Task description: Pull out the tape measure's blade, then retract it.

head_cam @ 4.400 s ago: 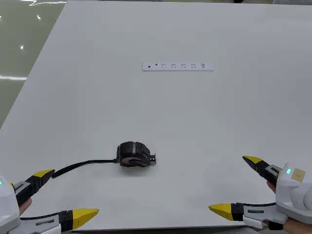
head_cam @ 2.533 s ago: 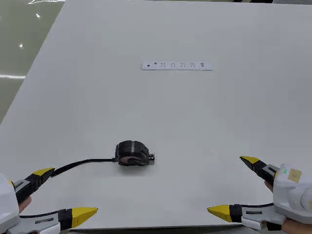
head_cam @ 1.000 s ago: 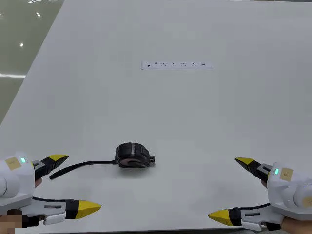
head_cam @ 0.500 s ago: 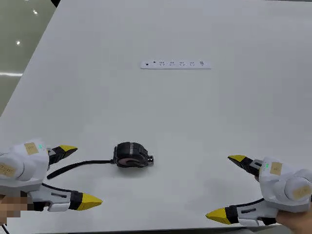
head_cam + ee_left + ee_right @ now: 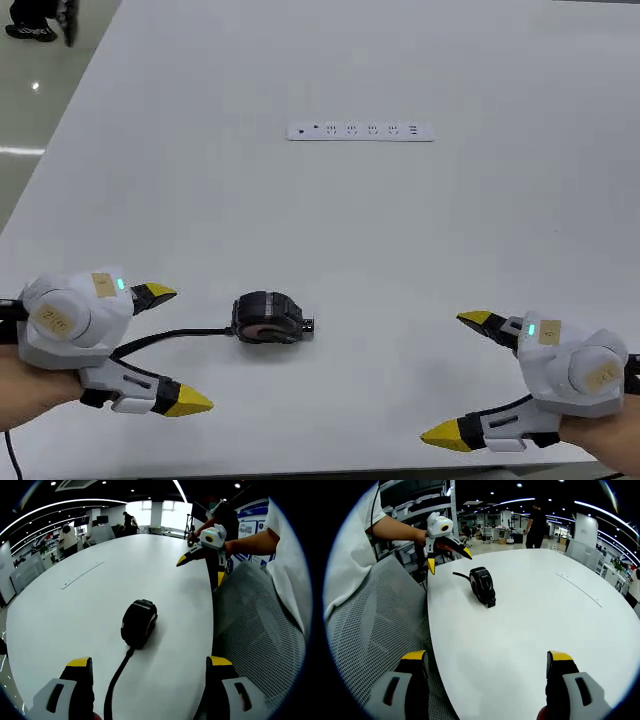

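A black tape measure [image 5: 268,318] lies on its side on the white table [image 5: 330,230], its blade tip [image 5: 309,324] pointing right and a black strap [image 5: 175,337] trailing left. The left gripper [image 5: 168,347] stands open at the near left, its jaws either side of the strap's end, a short way from the case. In the left gripper view the tape measure [image 5: 139,622] lies ahead between the yellow tips, open gripper [image 5: 149,663]. The right gripper [image 5: 458,376] is open at the near right, well apart from the tape measure [image 5: 483,584], open gripper [image 5: 486,655].
A white power strip [image 5: 360,131] lies flat further back on the table. A grey mesh chair [image 5: 250,630] sits at the table's near edge. People stand in the room behind [image 5: 538,520]. The floor [image 5: 40,80] shows at the left of the table.
Both grippers have come forward and inward over the table, the left one closing in on the strap end. The tape measure has stayed put.
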Tool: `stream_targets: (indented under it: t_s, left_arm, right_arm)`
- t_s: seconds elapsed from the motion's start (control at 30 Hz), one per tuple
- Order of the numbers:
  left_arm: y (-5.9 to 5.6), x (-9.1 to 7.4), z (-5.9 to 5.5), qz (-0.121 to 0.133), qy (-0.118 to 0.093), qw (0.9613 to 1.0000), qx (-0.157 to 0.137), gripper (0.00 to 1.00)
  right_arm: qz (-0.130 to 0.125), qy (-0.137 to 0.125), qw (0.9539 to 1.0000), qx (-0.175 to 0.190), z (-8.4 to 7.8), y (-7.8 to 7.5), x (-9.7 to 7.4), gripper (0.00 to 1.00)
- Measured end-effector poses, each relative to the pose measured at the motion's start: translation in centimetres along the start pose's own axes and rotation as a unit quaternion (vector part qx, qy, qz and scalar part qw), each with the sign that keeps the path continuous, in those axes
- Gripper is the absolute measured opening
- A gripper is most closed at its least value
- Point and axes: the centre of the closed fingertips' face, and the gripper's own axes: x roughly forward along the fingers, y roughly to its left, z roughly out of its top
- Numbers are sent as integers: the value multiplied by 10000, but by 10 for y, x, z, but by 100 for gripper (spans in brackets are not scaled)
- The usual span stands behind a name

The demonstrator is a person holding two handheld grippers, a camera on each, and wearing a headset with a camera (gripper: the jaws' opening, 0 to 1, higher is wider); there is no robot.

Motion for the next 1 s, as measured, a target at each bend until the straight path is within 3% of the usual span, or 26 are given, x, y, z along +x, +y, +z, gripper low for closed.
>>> stream_targets:
  t_s: [0.4,1.0]
  left_arm:
    - [8,11,2,-142,241,9994,194,88]
    - [22,32,11,-240,471,9979,379,76]
  right_arm:
    - [171,145,9996,-179,-1,-3,10,92]
    - [358,185,9987,-314,9,-11,25,86]
